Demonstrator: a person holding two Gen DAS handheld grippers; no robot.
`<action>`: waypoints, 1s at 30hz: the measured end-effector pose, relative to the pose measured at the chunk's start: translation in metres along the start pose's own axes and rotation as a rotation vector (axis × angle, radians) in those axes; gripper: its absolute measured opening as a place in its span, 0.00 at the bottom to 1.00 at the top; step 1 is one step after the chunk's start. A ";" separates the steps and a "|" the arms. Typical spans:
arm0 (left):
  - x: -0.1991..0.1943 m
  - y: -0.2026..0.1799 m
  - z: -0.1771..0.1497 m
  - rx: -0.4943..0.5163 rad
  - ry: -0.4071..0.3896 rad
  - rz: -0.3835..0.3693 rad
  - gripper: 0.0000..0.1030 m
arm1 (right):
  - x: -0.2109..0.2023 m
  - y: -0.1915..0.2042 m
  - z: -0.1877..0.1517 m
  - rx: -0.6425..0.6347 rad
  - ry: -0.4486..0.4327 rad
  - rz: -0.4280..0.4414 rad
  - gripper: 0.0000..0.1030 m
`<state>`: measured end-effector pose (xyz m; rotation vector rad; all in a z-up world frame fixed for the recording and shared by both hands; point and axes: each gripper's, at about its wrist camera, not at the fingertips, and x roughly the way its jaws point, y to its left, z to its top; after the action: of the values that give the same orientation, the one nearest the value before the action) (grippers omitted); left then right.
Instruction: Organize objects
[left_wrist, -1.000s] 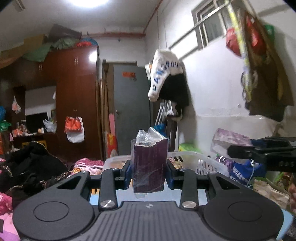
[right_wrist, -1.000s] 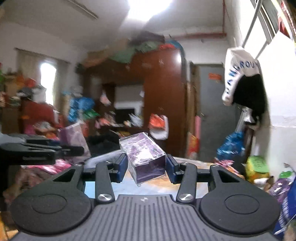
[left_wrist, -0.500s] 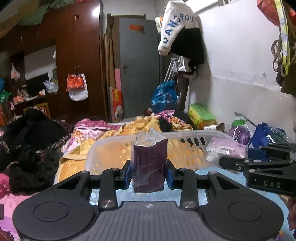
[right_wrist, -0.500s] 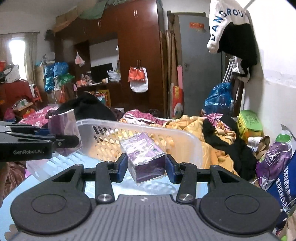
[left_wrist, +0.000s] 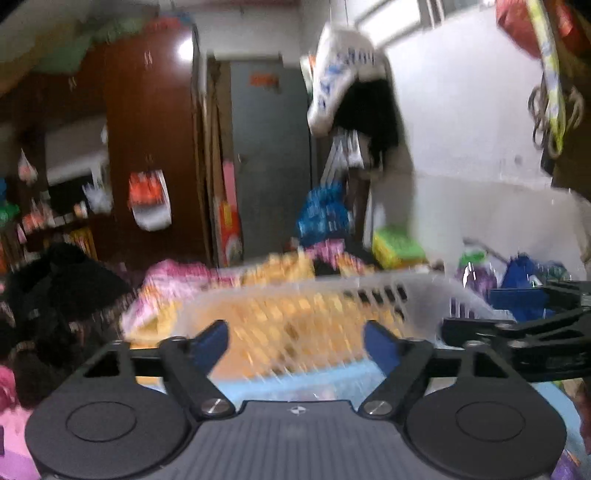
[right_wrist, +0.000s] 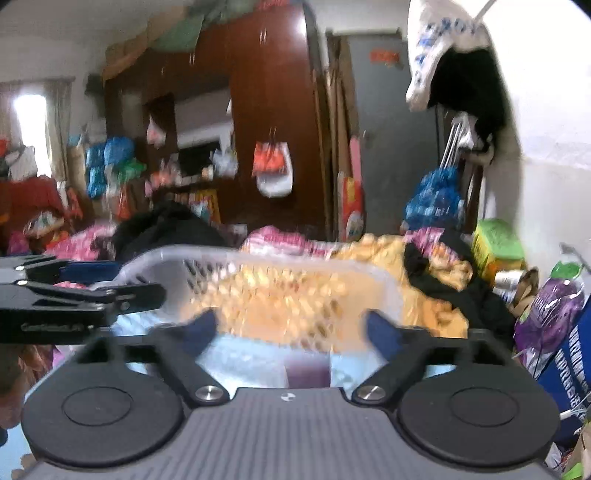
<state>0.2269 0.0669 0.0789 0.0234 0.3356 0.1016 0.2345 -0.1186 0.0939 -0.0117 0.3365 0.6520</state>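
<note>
Both views are motion-blurred. My left gripper (left_wrist: 295, 341) is open and empty in front of the white plastic basket (left_wrist: 402, 286). My right gripper (right_wrist: 291, 332) is open and empty too. A purple wrapped packet (right_wrist: 308, 367) lies just below and ahead of the right gripper, on the light blue surface (right_wrist: 243, 360) near the basket (right_wrist: 207, 254). The other purple packet is not visible. The right gripper also shows at the right edge of the left wrist view (left_wrist: 517, 328), and the left gripper at the left edge of the right wrist view (right_wrist: 74, 295).
Yellow and pink bedding (right_wrist: 436, 266) and dark clothes (left_wrist: 55, 291) lie behind the basket. Purple and blue bags (right_wrist: 550, 314) stand at the right by the white wall. A brown wardrobe (left_wrist: 147, 147) and grey door (left_wrist: 269, 155) are at the back.
Both grippers have opened and let go of their purple packets. The packets have left the fingers; one lies below the right gripper. The views tilted slightly upward.
</note>
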 end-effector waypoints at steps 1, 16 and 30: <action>-0.008 0.002 0.000 -0.007 -0.029 -0.004 0.92 | -0.010 0.000 -0.002 0.007 -0.017 0.005 1.00; -0.157 0.014 -0.128 -0.085 -0.233 -0.017 1.00 | -0.125 0.052 -0.126 0.040 -0.204 0.200 0.91; -0.133 -0.001 -0.148 0.007 -0.161 -0.052 0.83 | -0.093 0.092 -0.140 -0.135 -0.107 0.182 0.31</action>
<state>0.0532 0.0529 -0.0172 0.0300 0.1751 0.0468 0.0684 -0.1166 -0.0011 -0.0751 0.1913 0.8519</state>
